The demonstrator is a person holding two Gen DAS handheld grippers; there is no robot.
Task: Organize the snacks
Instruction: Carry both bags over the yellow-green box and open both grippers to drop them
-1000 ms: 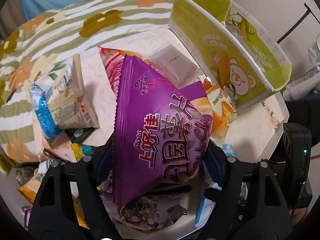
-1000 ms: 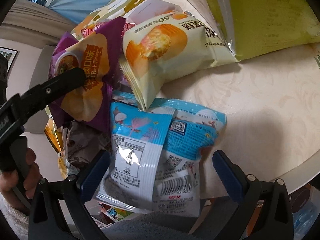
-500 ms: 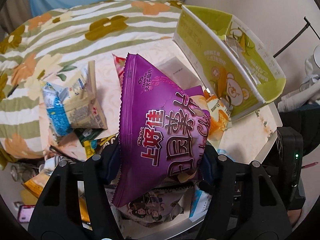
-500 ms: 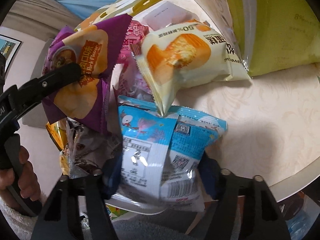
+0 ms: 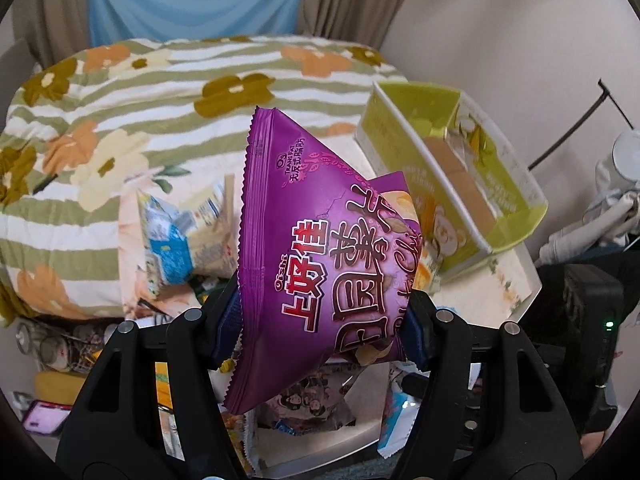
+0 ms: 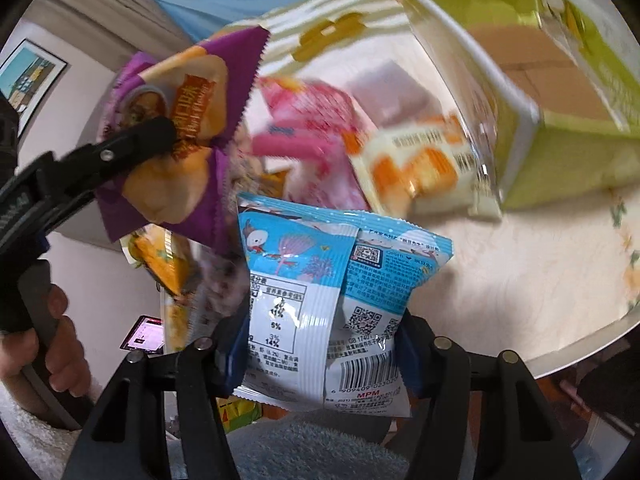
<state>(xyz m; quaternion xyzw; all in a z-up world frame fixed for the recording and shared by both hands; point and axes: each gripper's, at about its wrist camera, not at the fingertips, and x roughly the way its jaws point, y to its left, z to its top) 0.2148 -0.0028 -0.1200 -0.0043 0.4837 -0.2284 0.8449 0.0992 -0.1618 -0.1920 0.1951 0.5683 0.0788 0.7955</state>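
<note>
Left wrist view: the left gripper (image 5: 320, 320) clamps a purple chip bag (image 5: 320, 256) above the table (image 5: 516, 280), near the green box (image 5: 472, 184). The right gripper (image 6: 320, 344), jaws closing, pinches a blue-and-white snack packet (image 6: 320, 280) over the pile.

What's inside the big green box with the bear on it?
The green box shows a brown cardboard bottom and no snacks in the part visible. Its near wall and the purple chip bag hide the lower end.

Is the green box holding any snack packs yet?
No: in the left wrist view the green box shows only its bare brown floor, while the purple bag is clamped in the left gripper.
</note>
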